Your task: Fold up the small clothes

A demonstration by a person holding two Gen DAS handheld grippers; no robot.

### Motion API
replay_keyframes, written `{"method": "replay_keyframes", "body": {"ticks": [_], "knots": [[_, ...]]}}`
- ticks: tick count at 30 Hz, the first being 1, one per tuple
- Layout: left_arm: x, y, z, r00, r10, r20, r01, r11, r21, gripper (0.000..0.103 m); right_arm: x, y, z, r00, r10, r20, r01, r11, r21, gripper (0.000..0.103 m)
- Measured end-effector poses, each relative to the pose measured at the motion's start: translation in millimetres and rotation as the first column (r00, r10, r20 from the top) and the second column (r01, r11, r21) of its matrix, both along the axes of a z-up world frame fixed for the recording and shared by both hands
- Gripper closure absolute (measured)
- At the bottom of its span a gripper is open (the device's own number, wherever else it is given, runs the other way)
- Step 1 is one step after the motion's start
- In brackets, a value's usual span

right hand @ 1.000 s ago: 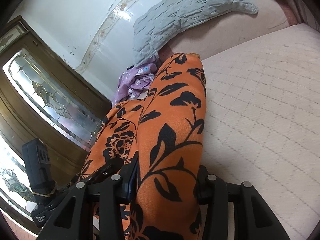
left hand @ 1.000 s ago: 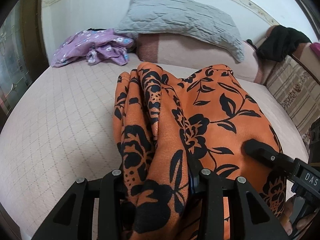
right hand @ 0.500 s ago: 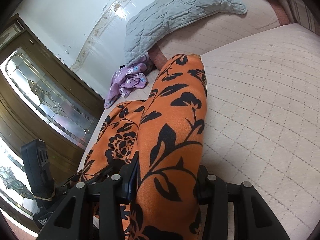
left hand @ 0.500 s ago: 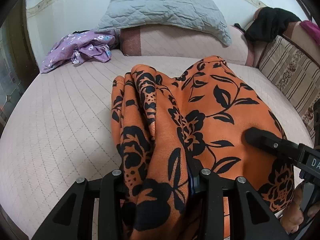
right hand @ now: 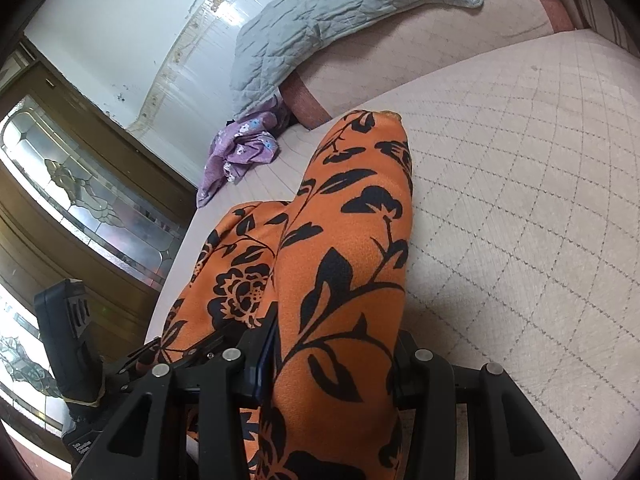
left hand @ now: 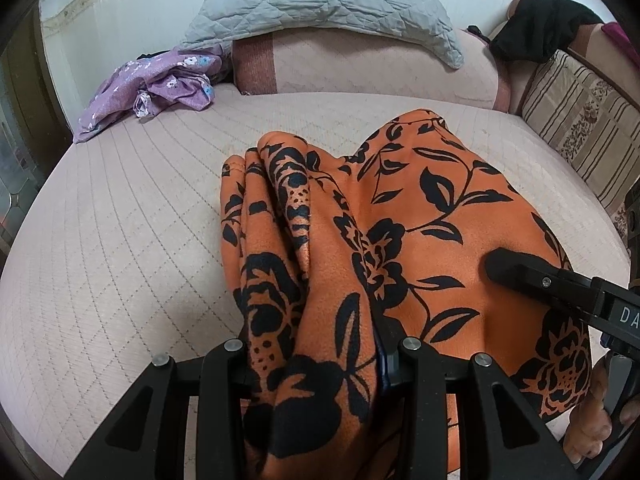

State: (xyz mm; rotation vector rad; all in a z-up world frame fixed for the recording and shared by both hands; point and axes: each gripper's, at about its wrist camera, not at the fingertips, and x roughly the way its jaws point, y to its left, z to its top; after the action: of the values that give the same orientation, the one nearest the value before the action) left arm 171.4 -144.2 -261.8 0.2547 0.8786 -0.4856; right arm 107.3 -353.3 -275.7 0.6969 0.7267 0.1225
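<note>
Both claws are still clamped on the orange floral garment (left hand: pixel 400 240), nothing let go. The left claw (left hand: pixel 320 360) pinches a bunched, pleated edge of it, and the right claw (right hand: pixel 332 360) has its fingers closed on a smoother fold. You can see the right claw's finger (left hand: pixel 520 272) lying on the cloth over at the right in the left wrist view, and the person's hand (left hand: pixel 592 412) peeks in underneath it.

What's different from a second ago: the view has tipped down and the cloth sits lower against the bed (left hand: pixel 120 260), so more quilted mattress shows beyond its far end. The garment drapes forward from both claws onto the mattress, far end resting on it, near end held up.

The background has slid with that. The grey pillow (left hand: pixel 320 4) on the bolster, the purple flowered clothes (left hand: pixel 160 84) in the far left corner, and the striped cushion (left hand: pixel 580 128) on the right all sit further up in frame now. The black clothing (left hand: pixel 540 24) is still heaped in the far right corner.
</note>
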Motion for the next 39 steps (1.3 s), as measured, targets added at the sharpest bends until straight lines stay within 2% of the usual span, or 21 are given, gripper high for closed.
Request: {"method": "replay_keyframes", "body": {"ticks": [25, 28, 34, 38, 39], "knots": [[7.5, -10.7, -5.6, 1.000, 0.020, -0.023, -0.019, 0.999, 0.049, 0.060, 10.3, 1.9, -22.0, 0.995, -0.026, -0.093, 0.031, 0.998, 0.052, 0.056], [6.9, -11.9, -6.4, 1.000, 0.021, -0.021, -0.020, 0.998, 0.059, 0.057, 12.2, 0.6, -26.3, 0.993, -0.032, -0.113, 0.040, 0.997, 0.068, 0.055], [9.6, -11.1, -9.2, 0.999, 0.023, -0.024, -0.021, 0.997, 0.070, 0.048, 14.7, -6.0, -36.3, 0.984, -0.044, -0.173, 0.066, 0.991, 0.120, 0.044], [10.7, -9.4, -8.8, 0.999, 0.036, 0.002, -0.036, 0.995, 0.097, 0.032, 14.5, -11.2, -35.0, 0.982, -0.047, -0.186, 0.073, 0.988, 0.136, 0.044], [11.0, -9.1, -8.6, 0.999, 0.033, 0.011, -0.034, 0.994, 0.107, 0.031, 14.2, -12.0, -33.5, 0.982, -0.050, -0.185, 0.075, 0.989, 0.130, 0.044]]}}
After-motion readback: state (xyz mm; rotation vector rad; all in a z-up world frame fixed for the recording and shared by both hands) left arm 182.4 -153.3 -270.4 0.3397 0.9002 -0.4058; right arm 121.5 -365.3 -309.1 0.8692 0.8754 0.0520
